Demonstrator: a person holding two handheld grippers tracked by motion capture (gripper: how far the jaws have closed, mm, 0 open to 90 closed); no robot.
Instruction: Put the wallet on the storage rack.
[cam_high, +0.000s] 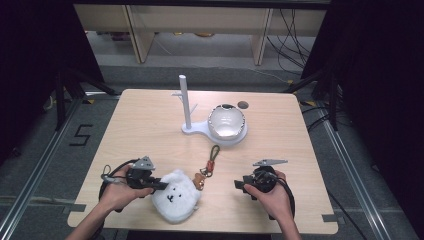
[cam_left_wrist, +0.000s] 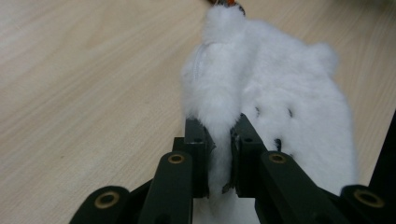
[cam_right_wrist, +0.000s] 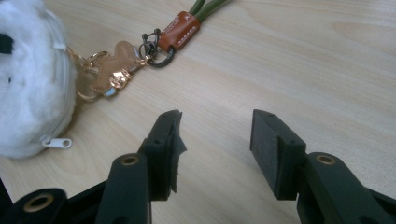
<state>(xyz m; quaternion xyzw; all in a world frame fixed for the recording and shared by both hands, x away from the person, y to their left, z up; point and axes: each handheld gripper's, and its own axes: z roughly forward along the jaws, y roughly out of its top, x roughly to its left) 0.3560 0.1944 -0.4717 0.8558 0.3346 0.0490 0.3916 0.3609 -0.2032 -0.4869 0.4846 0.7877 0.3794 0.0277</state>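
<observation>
A white fluffy bear-face pouch lies near the table's front edge. My left gripper comes at it from the left and is shut on its furry edge; in the left gripper view the pads pinch a fold of the pouch. A green strap with a brown leather tab and a gold bear charm trail from the pouch's top. My right gripper rests open to the right, with bare wood between its jaws. The pouch, its zipper pull and the charm lie ahead and left of it.
A white stand with an upright pole and a shiny metal bowl on its base sits at the table's middle back. A small dark round spot lies behind the bowl. Shelving legs and cables stand beyond the far edge.
</observation>
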